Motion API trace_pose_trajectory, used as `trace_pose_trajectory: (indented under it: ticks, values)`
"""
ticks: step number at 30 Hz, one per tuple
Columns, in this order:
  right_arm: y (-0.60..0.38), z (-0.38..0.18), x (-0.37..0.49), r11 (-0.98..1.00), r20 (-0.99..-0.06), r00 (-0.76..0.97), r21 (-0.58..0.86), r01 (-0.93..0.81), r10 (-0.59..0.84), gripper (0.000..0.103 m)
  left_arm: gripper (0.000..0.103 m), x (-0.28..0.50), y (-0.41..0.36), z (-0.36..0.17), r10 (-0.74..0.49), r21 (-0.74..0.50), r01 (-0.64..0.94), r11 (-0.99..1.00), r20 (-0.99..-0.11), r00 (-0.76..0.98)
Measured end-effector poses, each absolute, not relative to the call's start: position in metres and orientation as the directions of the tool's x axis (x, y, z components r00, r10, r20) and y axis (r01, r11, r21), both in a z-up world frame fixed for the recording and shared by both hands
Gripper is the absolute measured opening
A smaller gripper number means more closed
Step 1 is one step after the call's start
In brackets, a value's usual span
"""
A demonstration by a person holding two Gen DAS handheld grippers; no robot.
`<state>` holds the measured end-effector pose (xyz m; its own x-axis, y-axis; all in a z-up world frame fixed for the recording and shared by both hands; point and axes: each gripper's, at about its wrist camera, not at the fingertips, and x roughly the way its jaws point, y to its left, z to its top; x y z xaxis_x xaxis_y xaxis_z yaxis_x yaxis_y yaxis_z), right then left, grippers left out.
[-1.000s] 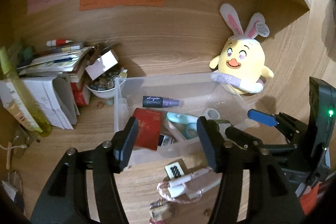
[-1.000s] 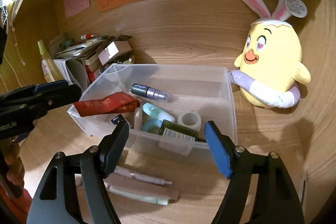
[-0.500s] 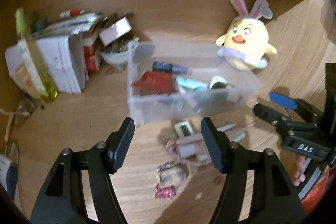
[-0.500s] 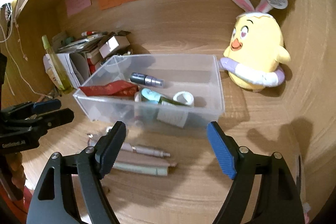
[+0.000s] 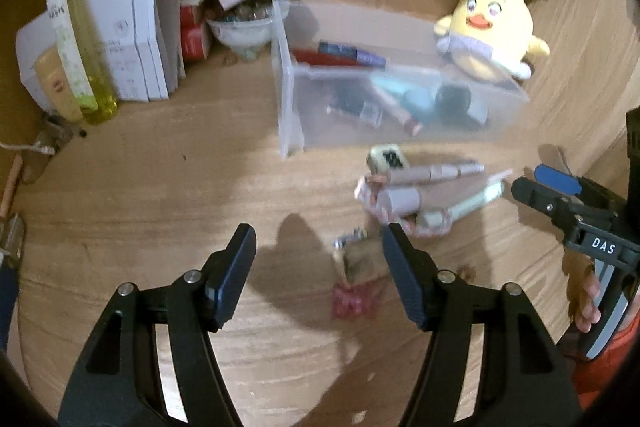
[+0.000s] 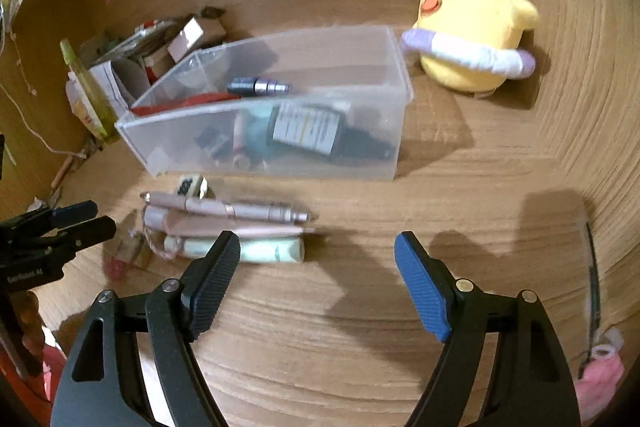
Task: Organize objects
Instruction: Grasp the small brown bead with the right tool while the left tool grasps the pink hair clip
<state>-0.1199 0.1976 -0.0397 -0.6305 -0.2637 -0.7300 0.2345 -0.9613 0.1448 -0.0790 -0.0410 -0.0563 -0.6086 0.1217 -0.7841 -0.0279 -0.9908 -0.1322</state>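
Note:
A clear plastic bin (image 5: 504,117) (image 6: 380,163) on the wooden desk holds a dark bottle (image 6: 320,133), a purple tube (image 6: 260,87), a red packet and other small items. In front of it lie loose pink pens (image 5: 432,173) (image 6: 232,209), a pale green tube (image 6: 264,251), a small die-like block (image 5: 386,157) and a keychain with a pink charm (image 5: 354,301). My left gripper (image 5: 318,247) is open and empty, just above the keychain. My right gripper (image 6: 316,253) is open and empty, its left finger over the green tube.
A yellow chick plush with bunny ears (image 5: 490,35) (image 6: 468,27) stands right of the bin. At the back left are white boxes (image 5: 128,35), a yellow-green bottle (image 5: 76,35), a bowl of small items (image 5: 242,27) and stacked papers. A pink object (image 6: 600,375) lies at the right edge.
Both grippers have pulled back from the bin and tilted down toward the desk. The loose pens and keychain now sit closer to the fingers. Nothing was grasped.

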Motion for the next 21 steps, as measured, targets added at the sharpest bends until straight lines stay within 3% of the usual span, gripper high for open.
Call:
trace_pose_trajectory:
  ticks: [14,16,21]
  values:
    - [0.15,-0.046,-0.085,-0.904,-0.733,-0.565,0.163,0.394,-0.379,0.074,0.065,-0.058,-0.029,-0.071,0.162,-0.138,-0.086,-0.987,-0.805,-0.571]
    - [0.142,-0.047,-0.082,-0.895,-0.734,-0.557,0.155,0.419,-0.388,0.067,0.064,-0.056,-0.029,-0.072,0.158,-0.128,-0.091,-0.988,-0.802,-0.576]
    - [0.127,-0.053,-0.076,-0.871,-0.75,-0.524,0.139,0.47,-0.403,0.049,0.05,-0.05,-0.023,-0.073,0.102,-0.048,-0.105,-0.993,-0.793,-0.601]
